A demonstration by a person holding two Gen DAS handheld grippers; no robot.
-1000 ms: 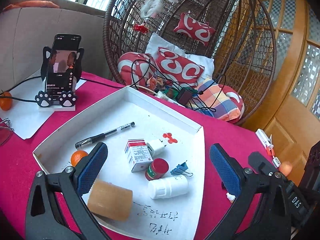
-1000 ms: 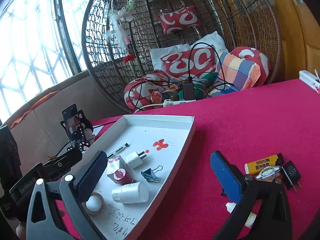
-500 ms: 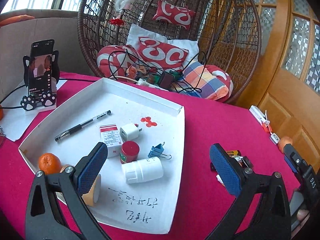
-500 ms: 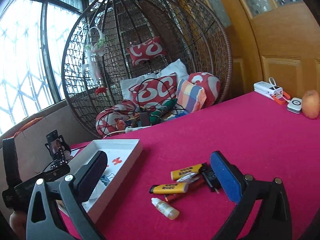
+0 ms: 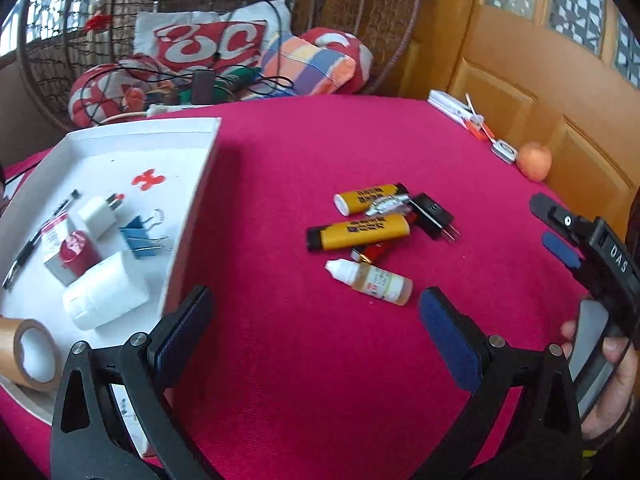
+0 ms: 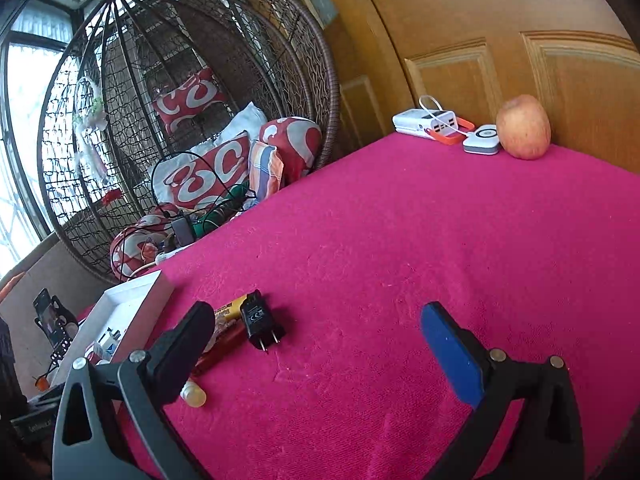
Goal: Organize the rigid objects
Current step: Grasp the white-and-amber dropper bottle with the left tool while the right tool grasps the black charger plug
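Both grippers were seen with fingers spread wide and nothing held between them. The left gripper (image 5: pixel 314 320) hovered low over the red-covered counter (image 5: pixel 320 380), and the right gripper (image 6: pixel 316 332) was poised at about three o'clock of a loose heap, its left finger close beside the heap's edge.

The step in hand was judged to be the approach to the next loose item, with no grasp yet made. Nearest the left fingers, at about one o'clock, a small dropper bottle (image 5: pixel 370 280) was lying on its side. Just beyond it a yellow lighter (image 5: pixel 358 232) was found, with a red lighter (image 5: pixel 374 251) partly hidden underneath, a second yellow lighter (image 5: pixel 370 198) farther back, a small silvery item between the two that could not be identified, and a black plug (image 5: pixel 434 216) touching the heap at its three o'clock side. The next move was judged to call for one gripper to be lowered over a single piece, closed on its narrow sides, and carried to the tray.

The white tray (image 5: pixel 200 200) lay at ten o'clock of the left gripper. In it were seen, near to far, a roll of tape (image 5: pixel 24 348), a white bottle (image 5: pixel 104 296), a red-capped jar (image 5: pixel 78 252) against a small box (image 5: pixel 54 236), a blue binder clip (image 5: pixel 140 236), a white charger (image 5: pixel 98 216) and a pen (image 5: pixel 40 236).
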